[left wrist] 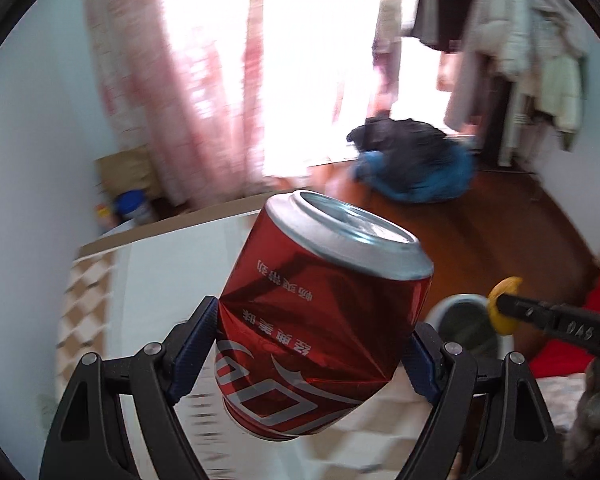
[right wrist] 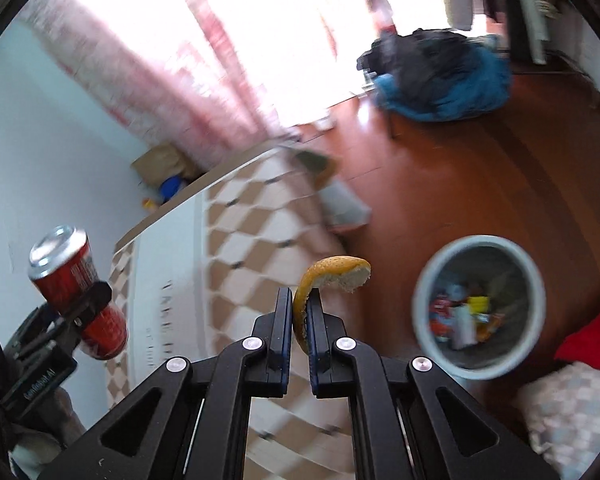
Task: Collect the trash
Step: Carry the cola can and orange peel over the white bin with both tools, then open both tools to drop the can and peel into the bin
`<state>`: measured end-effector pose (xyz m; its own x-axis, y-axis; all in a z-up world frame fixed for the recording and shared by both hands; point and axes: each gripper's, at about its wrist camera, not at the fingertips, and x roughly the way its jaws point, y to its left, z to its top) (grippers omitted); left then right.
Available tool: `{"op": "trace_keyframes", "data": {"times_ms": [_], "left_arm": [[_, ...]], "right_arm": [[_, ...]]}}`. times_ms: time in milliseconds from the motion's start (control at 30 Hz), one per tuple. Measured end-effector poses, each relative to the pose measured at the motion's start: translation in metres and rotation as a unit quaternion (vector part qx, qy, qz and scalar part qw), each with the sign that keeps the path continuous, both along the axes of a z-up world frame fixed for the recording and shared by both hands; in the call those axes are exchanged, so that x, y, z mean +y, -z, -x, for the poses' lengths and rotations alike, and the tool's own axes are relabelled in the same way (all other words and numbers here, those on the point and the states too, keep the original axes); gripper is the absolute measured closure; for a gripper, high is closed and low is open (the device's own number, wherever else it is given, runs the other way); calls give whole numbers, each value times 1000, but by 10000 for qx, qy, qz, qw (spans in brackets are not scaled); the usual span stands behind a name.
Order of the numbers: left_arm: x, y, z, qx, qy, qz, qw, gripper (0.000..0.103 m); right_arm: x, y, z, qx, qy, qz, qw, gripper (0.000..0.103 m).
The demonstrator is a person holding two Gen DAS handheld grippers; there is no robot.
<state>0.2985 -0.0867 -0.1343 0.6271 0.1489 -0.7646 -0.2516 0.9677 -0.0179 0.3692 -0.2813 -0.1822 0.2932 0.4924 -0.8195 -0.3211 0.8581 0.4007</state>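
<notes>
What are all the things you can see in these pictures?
Soda can: one, red and silver, dented, held in the air.
Peel: one, orange with white inside, pinched in the air.
Bin: one, grey, on the floor, colourful rubbish inside.
Table: one, white with tan checks.
Floor: reddish-brown wood.
Curtain: pink, by the bright window.
Clothes heap: blue and black, on the floor.
Cardboard box: brown, by the wall.
Left gripper: black, squeezing the can.
Right gripper: black, pinching the peel.
</notes>
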Motion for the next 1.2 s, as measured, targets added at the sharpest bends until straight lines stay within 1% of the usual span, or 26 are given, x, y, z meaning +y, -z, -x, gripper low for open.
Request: {"op": "trace_keyframes", "data": {"times_ms": [33, 100, 200, 267, 300, 367, 433, 467, 533, 567, 600, 633, 667, 700, 733, 767, 833, 867, 900, 933, 1033, 1100, 1200], "left_arm": [[-13, -1, -6, -10, 119, 58, 9999, 21], [-54, 0, -24, -12, 472, 208, 9987, 21], [-108, 7, -46, 110, 906, 451, 9948, 21], [-140, 22, -66, 312, 1152, 659, 9907, 21], [-153, 33, -78, 478, 1277, 802, 9874, 21], [-179, 62, -103, 854, 1474, 1060, 9797, 21], [-194, 86, -119, 1172, 1545, 1205, 9736, 21], [-201, 107, -133, 1466, 1572, 1342, 9674, 21], [-211, 130, -147, 1793, 1577, 1609, 9576, 20], [-213, 143, -157, 1972, 1559, 1674, 9533, 20], [-217, 153, -164, 2112, 1524, 1650, 9513, 20], [-217, 160, -169, 2195, 1467, 1597, 9512, 19], [-217, 166, -174, 2259, 1427, 1557, 9510, 14], [-217, 171, -177, 2315, 1388, 1510, 9510, 11], [-215, 172, -177, 2348, 1331, 1463, 9517, 6], [-213, 174, -179, 2366, 1290, 1468, 9518, 3], [-213, 174, -179, 2365, 1233, 1366, 9540, 3], [-214, 174, -177, 2352, 1205, 1297, 9557, 3], [-215, 174, -175, 2352, 1179, 1257, 9566, 3], [-215, 175, -173, 2336, 1141, 1184, 9583, 3], [-205, 170, -160, 2282, 1057, 925, 9634, 3], [-201, 163, -150, 2236, 1003, 813, 9661, 3], [-194, 153, -131, 2147, 968, 614, 9699, 3]], "right_arm": [[-18, -1, -2, -1, 102, 4, 9999, 96], [-59, 0, -5, 11, 356, 90, 9993, 96], [-118, 15, -14, 152, 741, 209, 9969, 96], [-153, 34, -23, 315, 991, 279, 9942, 96], [-166, 44, -27, 412, 1075, 312, 9929, 96], [-192, 69, -40, 658, 1248, 307, 9895, 96], [-205, 93, -51, 848, 1380, 351, 9862, 96], [-211, 106, -58, 989, 1390, 302, 9849, 96], [-218, 126, -69, 1203, 1422, 216, 9823, 96], [-219, 137, -75, 1304, 1373, 157, 9818, 96], [-220, 143, -80, 1347, 1367, 177, 9813, 96], [-219, 152, -86, 1392, 1337, 196, 9810, 96], [-219, 158, -91, 1450, 1263, 168, 9812, 95], [-219, 165, -95, 1490, 1241, 182, 9809, 95], [-217, 172, -100, 1516, 1231, 258, 9804, 95], [-212, 179, -103, 1560, 1175, 297, 9803, 94], [-209, 190, -108, 1638, 1118, 393, 9793, 80], [-208, 194, -109, 1640, 1129, 487, 9788, 53], [-206, 195, -108, 1626, 1117, 533, 9789, 24], [-204, 195, -106, 1598, 1114, 601, 9790, 16], [-203, 193, -100, 1580, 1141, 808, 9775, 14], [-205, 189, -92, 1596, 1161, 944, 9758, 0], [-207, 175, -73, 1516, 1219, 1101, 9747, 0]]}}
